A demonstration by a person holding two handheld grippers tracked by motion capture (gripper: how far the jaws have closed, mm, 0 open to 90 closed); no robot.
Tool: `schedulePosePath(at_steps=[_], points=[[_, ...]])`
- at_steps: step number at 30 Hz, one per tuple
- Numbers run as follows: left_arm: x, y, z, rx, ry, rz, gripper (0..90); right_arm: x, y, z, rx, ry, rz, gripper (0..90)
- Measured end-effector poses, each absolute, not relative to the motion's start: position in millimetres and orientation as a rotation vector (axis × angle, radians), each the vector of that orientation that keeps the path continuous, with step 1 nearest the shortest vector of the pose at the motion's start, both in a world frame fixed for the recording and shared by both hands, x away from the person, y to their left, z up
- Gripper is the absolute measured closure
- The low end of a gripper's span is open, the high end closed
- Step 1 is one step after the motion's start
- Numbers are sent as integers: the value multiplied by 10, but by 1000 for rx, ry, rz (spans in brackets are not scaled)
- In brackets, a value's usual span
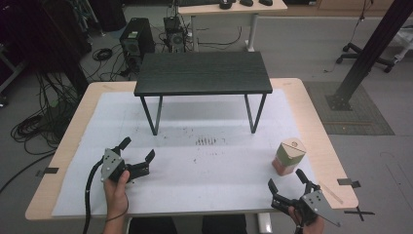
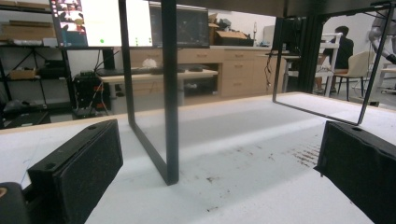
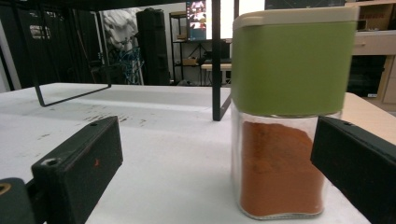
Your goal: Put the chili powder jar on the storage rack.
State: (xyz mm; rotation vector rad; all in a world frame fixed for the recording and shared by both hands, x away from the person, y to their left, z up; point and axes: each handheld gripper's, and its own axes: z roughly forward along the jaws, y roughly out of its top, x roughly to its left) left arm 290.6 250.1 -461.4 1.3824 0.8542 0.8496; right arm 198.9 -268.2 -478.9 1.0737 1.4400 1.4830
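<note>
floor point(image 1: 311, 44): grey, cables strewn at left | desk point(image 1: 229, 9): pale wood, far side | PC tower point(image 1: 135, 41): black, on floor | office chair base point(image 1: 365, 61): right | cabinets point(image 2: 233, 70): wood | light: dim

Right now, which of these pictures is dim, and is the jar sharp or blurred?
High view: dim overall, the floor at upper left almost black. Right gripper view: the jar is fairly sharp, though its green upper part looks slightly soft; bright screens behind it. Left gripper view: the small black table casts a soft shadow on the white mat.
</note>
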Motion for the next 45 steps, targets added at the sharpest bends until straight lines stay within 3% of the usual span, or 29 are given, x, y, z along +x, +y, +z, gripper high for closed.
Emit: schedulePosePath(at_steps=[45], points=[[2906, 2501, -4614, 1382, 855, 850, 4, 2252, -2895, -4786, 1090, 1432, 1470, 21]])
